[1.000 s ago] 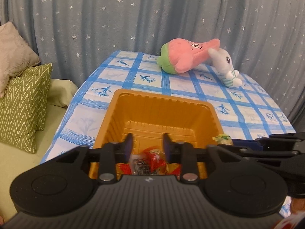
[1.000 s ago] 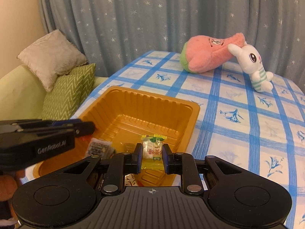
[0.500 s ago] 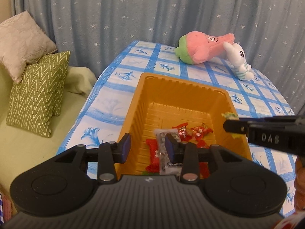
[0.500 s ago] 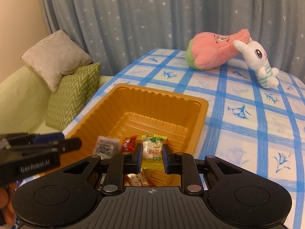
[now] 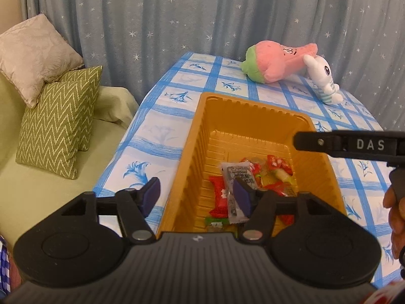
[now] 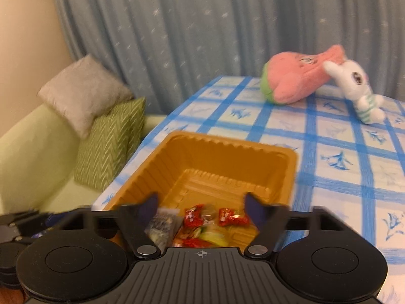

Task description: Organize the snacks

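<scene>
An orange plastic tray [image 5: 195, 136] [image 6: 207, 139] lies on the blue-checked tablecloth. At its near end sits a pile of wrapped snacks: a grey packet [image 5: 238, 177] [image 6: 162, 225], red wrappers [image 5: 220, 197] [image 6: 231, 216] and a yellow-green one [image 6: 212, 238]. My left gripper [image 5: 197, 197] straddles the tray's left wall, its jaws opening with nothing gripped. My right gripper [image 6: 202, 207] hovers over the snack pile, jaws opening and empty. It also shows as a black bar [image 5: 354, 144] across the tray's right rim.
A pink plush [image 5: 276, 60] and a white rabbit plush [image 5: 321, 78] lie at the table's far end. Left of the table's edge is a green sofa [image 5: 50, 192] with a zigzag cushion [image 5: 58, 121] and a beige one. A hand [image 5: 395, 207] shows at the right.
My right gripper opened and let go of the yellow snack, which now lies in the tray. My left gripper's jaws spread wider and it drew back toward the tray's left side.
</scene>
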